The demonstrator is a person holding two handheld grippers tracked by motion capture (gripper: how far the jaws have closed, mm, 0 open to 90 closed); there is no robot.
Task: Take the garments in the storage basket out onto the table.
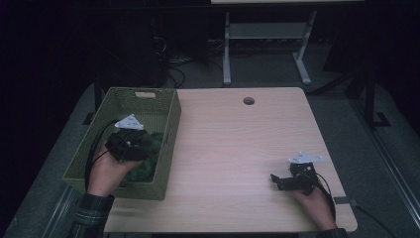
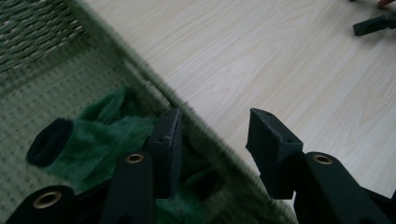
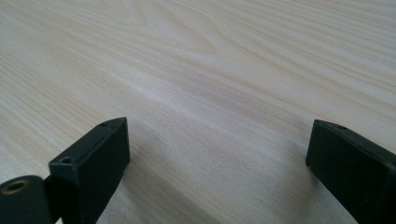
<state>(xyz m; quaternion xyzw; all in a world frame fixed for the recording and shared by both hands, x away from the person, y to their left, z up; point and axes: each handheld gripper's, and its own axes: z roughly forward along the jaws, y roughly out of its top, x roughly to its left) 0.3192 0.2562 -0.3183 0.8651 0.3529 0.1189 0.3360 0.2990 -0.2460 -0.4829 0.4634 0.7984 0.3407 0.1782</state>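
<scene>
Green cloth (image 2: 109, 135) already lies inside the woven basket (image 1: 163, 131) at the desk's (image 1: 237, 148) left of frame. My left gripper (image 2: 212, 140) hovers over the basket rim, jaws half-open, empty; right gripper (image 1: 282, 181), lower right, jaws wide, empty. Dropping-in looks done; only withdrawal remains.

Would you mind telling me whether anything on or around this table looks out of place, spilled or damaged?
Nothing stands out. The green woven basket sits at the table's left edge with crumpled green fabric inside it. The left gripper is open above the basket's rim, and the right gripper is open over bare wood.
</scene>
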